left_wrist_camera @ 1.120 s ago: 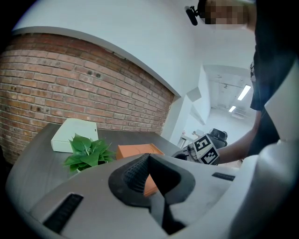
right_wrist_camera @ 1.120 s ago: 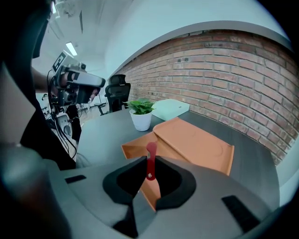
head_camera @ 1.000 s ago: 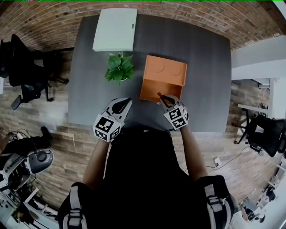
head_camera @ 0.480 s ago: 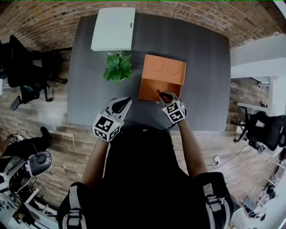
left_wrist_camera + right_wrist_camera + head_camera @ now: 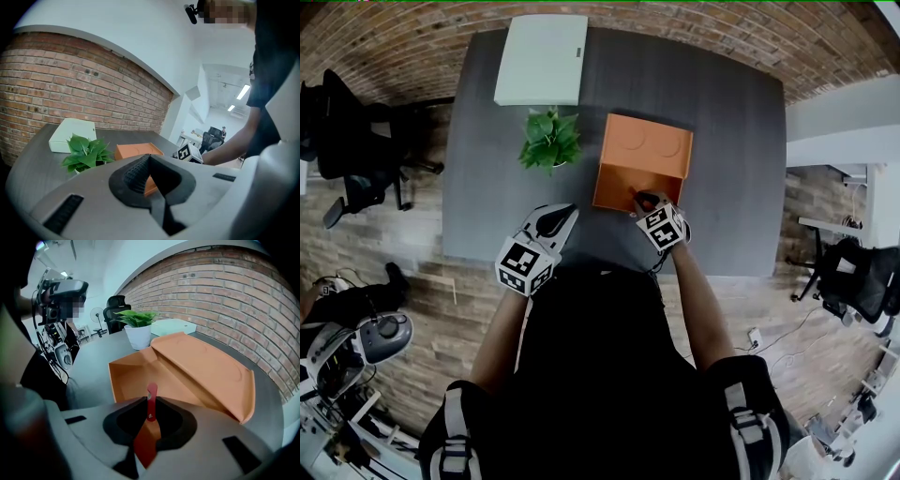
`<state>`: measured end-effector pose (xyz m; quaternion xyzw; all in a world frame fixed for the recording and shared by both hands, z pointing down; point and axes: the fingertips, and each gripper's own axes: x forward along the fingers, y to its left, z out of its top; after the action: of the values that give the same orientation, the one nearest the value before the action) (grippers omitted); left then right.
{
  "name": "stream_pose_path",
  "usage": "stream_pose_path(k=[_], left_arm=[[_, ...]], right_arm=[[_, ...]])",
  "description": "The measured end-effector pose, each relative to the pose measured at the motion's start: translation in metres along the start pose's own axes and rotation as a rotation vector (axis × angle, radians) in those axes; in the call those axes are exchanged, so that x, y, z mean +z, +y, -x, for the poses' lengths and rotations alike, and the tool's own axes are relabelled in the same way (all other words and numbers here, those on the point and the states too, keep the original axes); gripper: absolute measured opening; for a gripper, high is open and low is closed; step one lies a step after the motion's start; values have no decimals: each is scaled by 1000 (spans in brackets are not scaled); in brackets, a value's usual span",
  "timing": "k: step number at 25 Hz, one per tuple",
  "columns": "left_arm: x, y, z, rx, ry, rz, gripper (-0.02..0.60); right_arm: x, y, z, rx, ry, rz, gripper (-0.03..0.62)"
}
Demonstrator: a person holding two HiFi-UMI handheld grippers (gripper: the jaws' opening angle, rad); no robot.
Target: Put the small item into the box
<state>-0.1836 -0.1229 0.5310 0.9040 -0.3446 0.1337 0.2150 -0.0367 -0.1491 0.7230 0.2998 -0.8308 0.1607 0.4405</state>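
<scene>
An open orange box point(image 5: 642, 161) lies on the dark grey table point(image 5: 487, 178), its lid tilted back; its inside point(image 5: 140, 378) shows in the right gripper view. My right gripper point(image 5: 641, 200) hovers at the box's near edge, shut on a small red flat item point(image 5: 150, 420) whose tip points over the box opening. My left gripper point(image 5: 555, 222) hangs over the table's near edge, left of the box, with its jaws together point(image 5: 149, 165) and nothing between them.
A potted green plant point(image 5: 549, 141) stands just left of the box. A white flat box point(image 5: 542, 60) lies at the table's far edge. Office chairs point(image 5: 347, 141) stand left of the table, another chair point(image 5: 853, 277) to the right.
My right gripper has moved forward with the red item, from the table's near edge to the box's near rim. The left gripper has stayed where it was.
</scene>
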Motion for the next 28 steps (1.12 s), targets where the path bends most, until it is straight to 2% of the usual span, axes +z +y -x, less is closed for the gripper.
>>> stream_pose_path(k=[28], left_arm=[[2, 0, 0, 2, 9, -14, 21]], right_arm=[[-4, -8, -23, 26, 83, 17, 69]])
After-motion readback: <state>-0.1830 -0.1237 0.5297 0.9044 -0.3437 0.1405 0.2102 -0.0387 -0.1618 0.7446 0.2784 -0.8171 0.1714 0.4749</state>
